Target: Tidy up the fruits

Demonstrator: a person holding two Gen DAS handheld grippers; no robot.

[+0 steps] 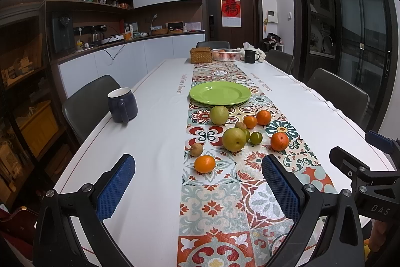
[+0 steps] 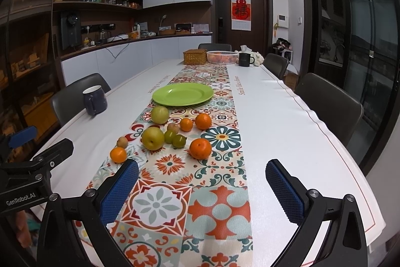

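both grippers hover low over the near end of the table (image 1: 155,137), side by side. left gripper (image 1: 197,182) has its blue pads spread wide, nothing between them; right gripper (image 2: 201,187) is likewise wide apart and empty. fruits lie loose on the patterned runner (image 2: 175,204), past the fingertips: a near orange (image 1: 204,164) with a small brown fruit (image 1: 196,150) beside it, a big pear (image 1: 234,139), two small green fruits (image 1: 256,138) just right of it, another orange (image 1: 279,141) further right, then a second pear (image 1: 219,115) and two oranges (image 1: 263,117) behind. green plate (image 1: 220,93) sits bare beyond them. blue mug (image 1: 122,104) stands near the left edge.
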